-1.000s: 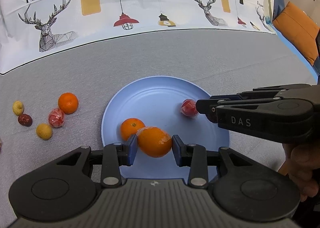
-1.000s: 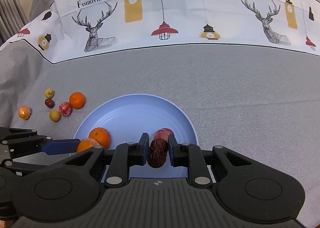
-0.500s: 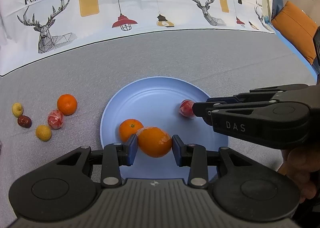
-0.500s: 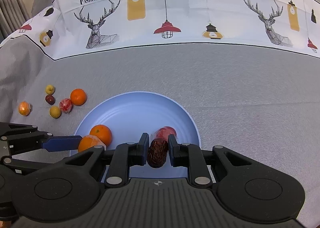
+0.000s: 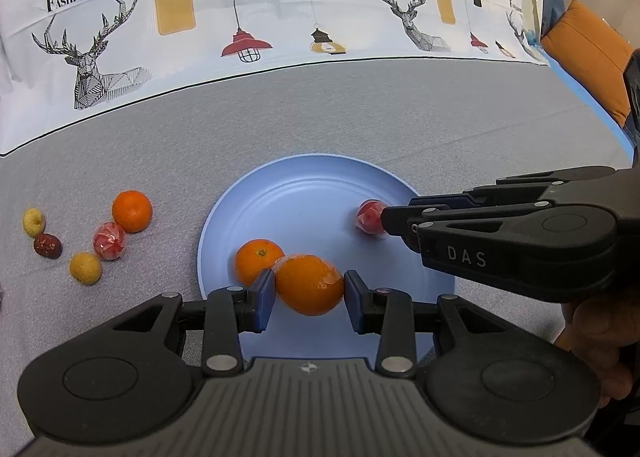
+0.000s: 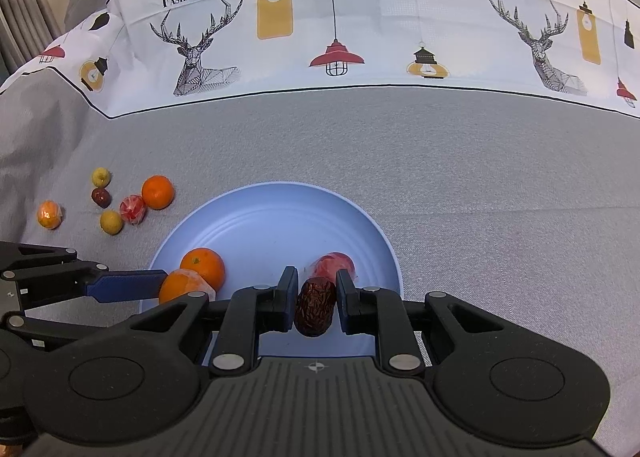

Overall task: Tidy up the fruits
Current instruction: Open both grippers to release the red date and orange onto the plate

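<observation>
I've got the left tongs [image 5: 309, 289] clamped on a wrapped orange [image 5: 310, 284], both blue pads pressed against its sides. It's a slightly oval fruit, long axis running across from pad to pad, with crinkly clear film catching the light on its right end. It sits low over the near part of the blue plate [image 5: 304, 193], touching a bare orange [image 5: 256, 260] that lies on the plate just to its left, stem dimple facing up.

My right tongs [image 6: 313, 299] are gripping a dried red date [image 6: 315, 307], dark brown-red and wrinkled. Its long axis points straight away from me along the fingers, the far end aimed at the plate's [image 6: 280, 197] middle, and it hangs above the plate's near rim. Just beyond it a red wrapped fruit [image 6: 334, 263] lies on the plate, glossy under its film.

Left of the plate, on the grey counter [image 5: 360, 117], I see a loose cluster: an orange [image 5: 132, 211], a red wrapped fruit [image 5: 109, 241] touching it, two small yellow fruits [image 5: 85, 267] [image 5: 34, 222] and another dark date [image 5: 47, 245] between them. From the right camera, one more wrapped orange [image 6: 49, 213] lies further left of the plate, apart from that cluster.
</observation>
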Action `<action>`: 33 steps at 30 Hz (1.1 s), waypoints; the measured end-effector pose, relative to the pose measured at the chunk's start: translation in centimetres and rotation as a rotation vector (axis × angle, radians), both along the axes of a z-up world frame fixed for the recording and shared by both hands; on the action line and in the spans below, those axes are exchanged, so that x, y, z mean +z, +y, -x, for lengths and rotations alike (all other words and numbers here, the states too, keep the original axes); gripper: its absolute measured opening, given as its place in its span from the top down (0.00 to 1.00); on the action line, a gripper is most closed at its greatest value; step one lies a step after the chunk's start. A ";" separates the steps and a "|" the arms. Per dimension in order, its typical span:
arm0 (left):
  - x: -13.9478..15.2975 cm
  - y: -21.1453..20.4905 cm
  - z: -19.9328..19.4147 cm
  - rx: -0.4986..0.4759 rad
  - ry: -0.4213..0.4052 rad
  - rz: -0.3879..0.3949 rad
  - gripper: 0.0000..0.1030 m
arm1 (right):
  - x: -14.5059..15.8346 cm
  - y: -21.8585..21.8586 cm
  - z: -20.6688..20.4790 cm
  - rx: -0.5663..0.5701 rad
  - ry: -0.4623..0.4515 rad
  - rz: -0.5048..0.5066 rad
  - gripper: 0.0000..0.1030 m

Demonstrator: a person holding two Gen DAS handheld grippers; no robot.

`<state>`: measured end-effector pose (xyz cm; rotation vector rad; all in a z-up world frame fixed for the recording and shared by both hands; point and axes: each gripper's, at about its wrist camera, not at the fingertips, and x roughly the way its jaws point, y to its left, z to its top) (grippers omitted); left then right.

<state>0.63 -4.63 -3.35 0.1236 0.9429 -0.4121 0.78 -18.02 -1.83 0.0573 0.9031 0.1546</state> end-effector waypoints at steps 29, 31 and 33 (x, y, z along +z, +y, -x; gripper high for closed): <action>0.4 -0.2 0.1 -0.015 -0.015 0.007 0.57 | -0.1 0.1 0.0 -0.025 -0.006 0.017 0.50; 0.4 -0.2 0.1 -0.011 -0.020 0.005 0.57 | -0.1 0.0 0.0 -0.028 -0.003 0.016 0.50; 0.5 0.0 0.1 -0.006 -0.026 0.008 0.57 | 0.0 0.0 0.0 -0.028 -0.005 0.019 0.50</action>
